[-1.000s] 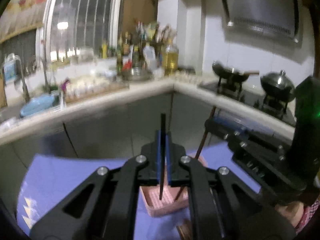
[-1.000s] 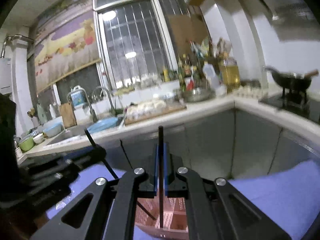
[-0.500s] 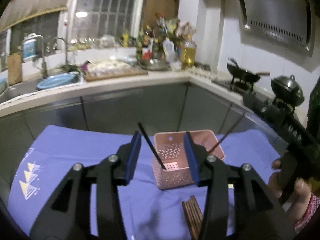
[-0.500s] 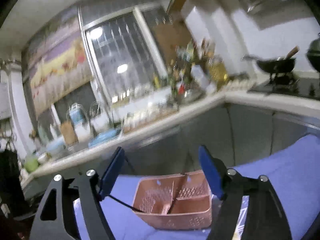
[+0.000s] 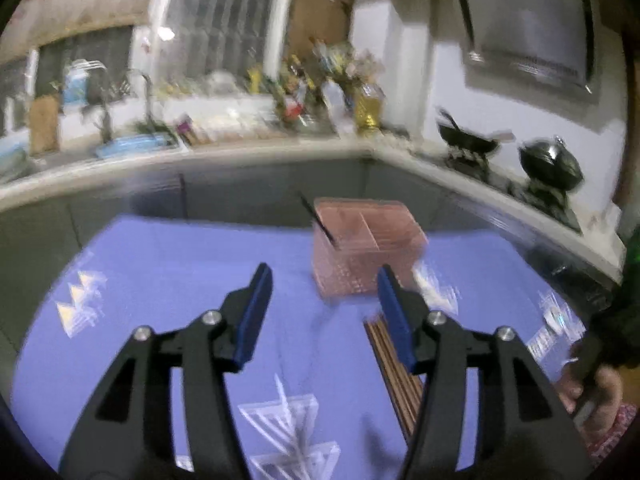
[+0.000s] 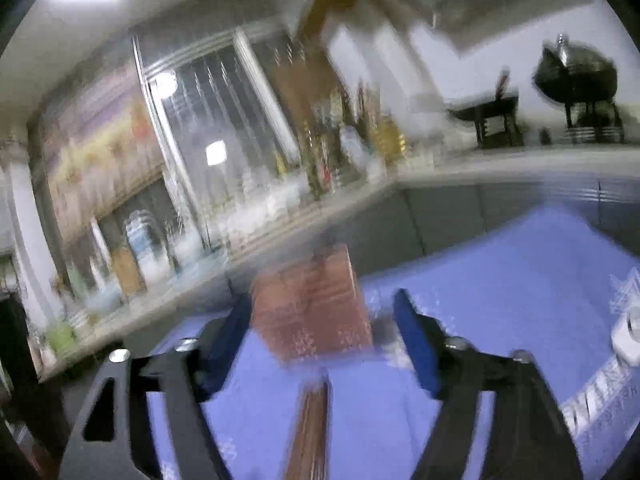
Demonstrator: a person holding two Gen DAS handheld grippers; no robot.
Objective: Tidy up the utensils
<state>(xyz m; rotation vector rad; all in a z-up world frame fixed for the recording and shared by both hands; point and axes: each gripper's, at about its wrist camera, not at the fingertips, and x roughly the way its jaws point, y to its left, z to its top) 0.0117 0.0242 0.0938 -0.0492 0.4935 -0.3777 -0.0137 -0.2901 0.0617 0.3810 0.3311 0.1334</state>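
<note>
Purple cloth (image 5: 168,280) covered the desk; pink caddy (image 5: 366,254) sat mid-cloth, ahead of both grippers; left gripper (image 5: 324,312) and right gripper (image 6: 322,344) each had jaws spread wide, holding nothing; only the left view showed a dark chopstick (image 5: 318,220) leaning in the caddy's left compartment; brown chopsticks (image 5: 394,376) lay on the cloth just short of it; right view was way blurrier.

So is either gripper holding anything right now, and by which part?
Nothing. Left gripper and right gripper are both open and empty; the brown chopsticks lie on the mat.
</note>
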